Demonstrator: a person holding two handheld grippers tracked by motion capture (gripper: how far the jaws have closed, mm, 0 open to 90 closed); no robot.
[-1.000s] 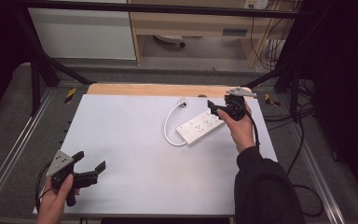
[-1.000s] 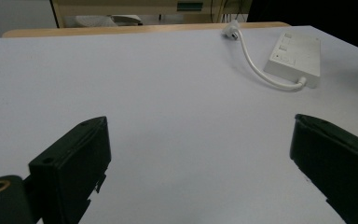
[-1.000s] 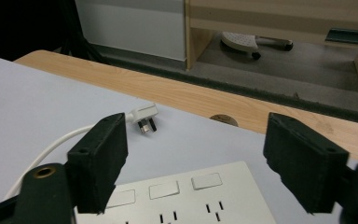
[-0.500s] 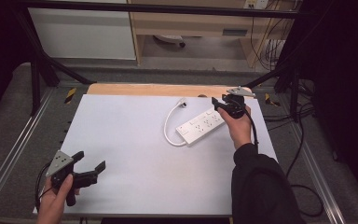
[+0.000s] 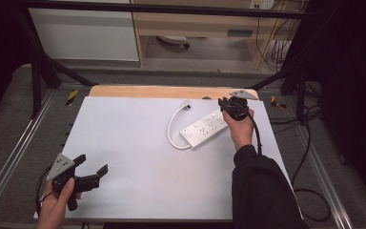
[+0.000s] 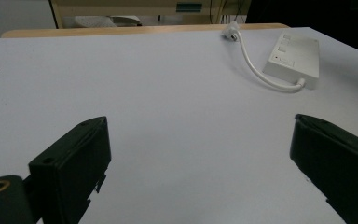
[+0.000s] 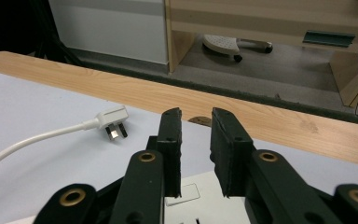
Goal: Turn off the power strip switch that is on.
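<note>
A white power strip (image 5: 205, 129) lies slantwise on the white table (image 5: 133, 143), right of centre. Its short white cable (image 5: 171, 129) loops back to a three-pin plug (image 5: 187, 102) lying free near the far edge. My right gripper (image 5: 228, 106) hovers over the strip's far end (image 7: 191, 200), jaws a narrow gap apart with nothing between them. The plug (image 7: 113, 120) lies ahead and to their left. My left gripper (image 5: 93, 174) rests at the near left corner, wide open and empty. In its view (image 6: 200, 120) the strip (image 6: 294, 58) and plug (image 6: 230, 31) lie far off.
A wooden band (image 5: 171, 91) runs along the table's far edge. Metal rails (image 5: 14, 152) flank the table on both sides. Black cables (image 5: 310, 157) trail on the floor at the right. A chair base (image 7: 223, 44) stands beyond the table.
My right gripper has crept a little farther from the person, along the strip toward its far end. The left gripper has stayed put.
</note>
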